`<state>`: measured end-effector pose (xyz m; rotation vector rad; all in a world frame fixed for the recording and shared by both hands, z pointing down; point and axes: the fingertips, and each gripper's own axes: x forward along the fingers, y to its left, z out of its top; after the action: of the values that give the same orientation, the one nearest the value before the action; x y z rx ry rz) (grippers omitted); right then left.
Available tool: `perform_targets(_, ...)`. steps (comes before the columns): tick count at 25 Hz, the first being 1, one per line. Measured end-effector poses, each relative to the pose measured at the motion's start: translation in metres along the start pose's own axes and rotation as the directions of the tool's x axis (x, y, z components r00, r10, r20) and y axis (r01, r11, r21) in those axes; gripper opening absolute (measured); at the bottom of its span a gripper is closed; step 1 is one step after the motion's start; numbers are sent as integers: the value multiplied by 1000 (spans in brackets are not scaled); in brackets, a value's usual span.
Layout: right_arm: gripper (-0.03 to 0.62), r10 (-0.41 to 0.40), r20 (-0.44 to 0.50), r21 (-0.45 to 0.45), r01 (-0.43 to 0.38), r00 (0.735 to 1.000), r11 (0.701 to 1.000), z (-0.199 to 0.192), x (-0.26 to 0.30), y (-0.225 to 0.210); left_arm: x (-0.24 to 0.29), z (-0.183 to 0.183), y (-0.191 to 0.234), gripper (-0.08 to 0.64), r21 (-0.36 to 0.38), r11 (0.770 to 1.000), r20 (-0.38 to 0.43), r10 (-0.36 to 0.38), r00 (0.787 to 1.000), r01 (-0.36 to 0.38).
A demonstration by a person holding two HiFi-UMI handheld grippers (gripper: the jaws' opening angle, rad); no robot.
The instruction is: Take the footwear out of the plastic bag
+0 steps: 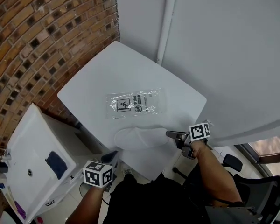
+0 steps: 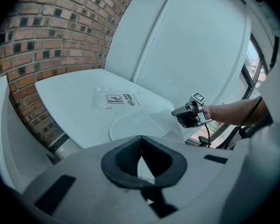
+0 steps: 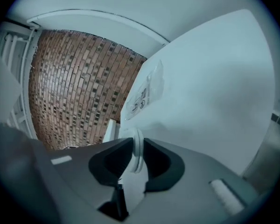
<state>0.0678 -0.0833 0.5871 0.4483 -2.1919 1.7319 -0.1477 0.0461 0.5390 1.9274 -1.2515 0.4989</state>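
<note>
A clear plastic bag (image 1: 135,104) with printed labels lies flat and empty in the middle of the white table (image 1: 102,73). Just in front of it a white slipper (image 1: 139,137) rests near the table's front edge. My right gripper (image 1: 170,134) is at the slipper's right end, and in the right gripper view the slipper's edge (image 3: 136,149) stands pinched between the jaws (image 3: 134,154). My left gripper (image 1: 110,157) hangs by the table's front edge, left of the slipper, shut on nothing (image 2: 141,146). The left gripper view also shows the bag (image 2: 119,98), the slipper (image 2: 133,123) and the right gripper (image 2: 186,116).
A brick wall (image 1: 37,41) runs along the left. A white cabinet (image 1: 35,164) stands at the lower left, beside the table. A white pipe (image 1: 166,22) runs down the wall behind. An office chair (image 1: 259,192) sits at the lower right.
</note>
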Motion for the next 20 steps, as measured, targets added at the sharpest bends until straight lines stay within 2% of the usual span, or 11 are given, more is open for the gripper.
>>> perform_targets(6,94,-148,75,-59,152,986,987,3,0,-14,6,12,1,6,8,1000,2,-14,1000,14)
perform_targets(10,195,-217,76,-96,224,973,970,2,2,-17,11,24,-3,6,38,999,5,-32,999,32)
perform_targets(14,199,-294,141,-109,310,945,944,9,-8,-21,14,27,-6,6,50,997,-3,-59,998,59)
perform_targets(17,167,-347,220,-120,378,912,918,16,-24,-20,14,29,-10,6,47,995,-4,-90,996,90)
perform_targets(20,53,-335,273,-132,380,902,915,11,-31,-2,14,29,-14,6,16,992,-4,-127,992,127)
